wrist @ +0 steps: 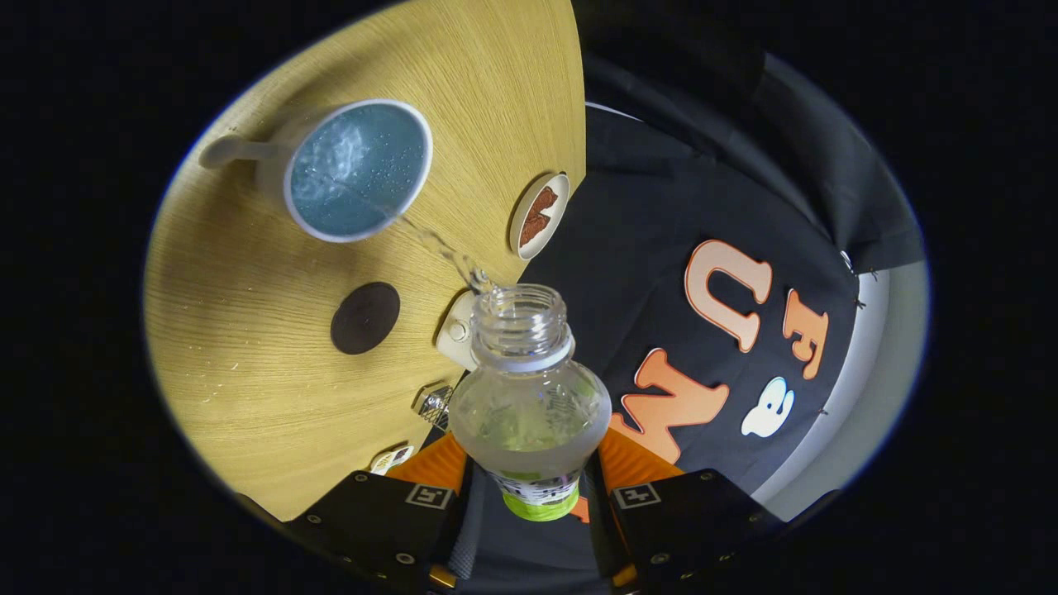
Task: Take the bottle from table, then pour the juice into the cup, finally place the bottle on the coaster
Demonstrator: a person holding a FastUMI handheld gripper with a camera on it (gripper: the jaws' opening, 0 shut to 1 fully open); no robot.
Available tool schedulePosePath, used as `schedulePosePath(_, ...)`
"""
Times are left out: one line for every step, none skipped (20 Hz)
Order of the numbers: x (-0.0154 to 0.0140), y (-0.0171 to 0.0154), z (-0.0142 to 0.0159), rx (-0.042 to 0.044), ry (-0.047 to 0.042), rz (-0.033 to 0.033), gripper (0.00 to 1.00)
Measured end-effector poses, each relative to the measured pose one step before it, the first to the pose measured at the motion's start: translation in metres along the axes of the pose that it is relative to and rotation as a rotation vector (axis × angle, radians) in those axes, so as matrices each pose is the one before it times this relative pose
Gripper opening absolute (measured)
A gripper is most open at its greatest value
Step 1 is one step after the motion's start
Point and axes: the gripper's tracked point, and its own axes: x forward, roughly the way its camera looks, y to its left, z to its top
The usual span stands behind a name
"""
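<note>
I hold the plastic bottle (529, 388) between my gripper (531, 487) fingers, both pressed against its sides near the base, where a green label band wraps it. The bottle is clear, ribbed at the threaded neck, rounded at the shoulder and uncapped; a little liquid sits in its belly. It is tilted, its open mouth pointing ahead toward the table (248, 330).

A thin clear stream (446, 252) leaves the mouth and arcs to the cup (351, 169), landing inside at its near rim. The cup is a pale, smooth ceramic mug with a white rim, a blue inside and a stubby handle on its far left side; the liquid in it is rippled and speckled with bubbles.

The table is light wood with fine straight grain. On it, between the cup and the bottle, lies the coaster (365, 317), a flat, dark, matte round. To the right, at the table's edge, stands a small white dish (539, 216) with brown pieces in it. Just left of the bottle's neck is a small white object (456, 330), and nearer me a shiny metallic item (433, 405) that I cannot make out.
</note>
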Motion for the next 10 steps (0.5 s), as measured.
schedulePosePath(0.00011,-0.00296,0.00143,-0.01332,-0.00547,-0.00407,0.56)
schedulePosePath(0.00089,-0.00312,0.00159,-0.01415,-0.00491,-0.00684,0.56)
schedulePosePath(0.00113,-0.00256,0.00008,-0.01385,-0.00243,-0.00505,0.56)
schedulePosePath(0.00131,-0.00215,0.00175,-0.01288,-0.00429,-0.00235,0.56)
schedulePosePath(-0.00043,-0.00149,0.00077,-0.01242,-0.00324,-0.00433,0.56)
schedulePosePath(0.00109,-0.00316,0.00110,-0.01351,-0.00279,-0.00689,0.56)
schedulePosePath(0.00039,-0.00224,0.00110,-0.01417,-0.00376,-0.00326,0.56)
schedulePosePath(-0.00023,-0.00021,0.00157,-0.01462,-0.00415,-0.00223,0.56)
schedulePosePath(0.00089,-0.00013,0.00106,-0.01426,-0.00608,-0.00307,0.56)
schedulePosePath(0.00006,-0.00108,0.00168,-0.01366,-0.00662,-0.00082,0.55)
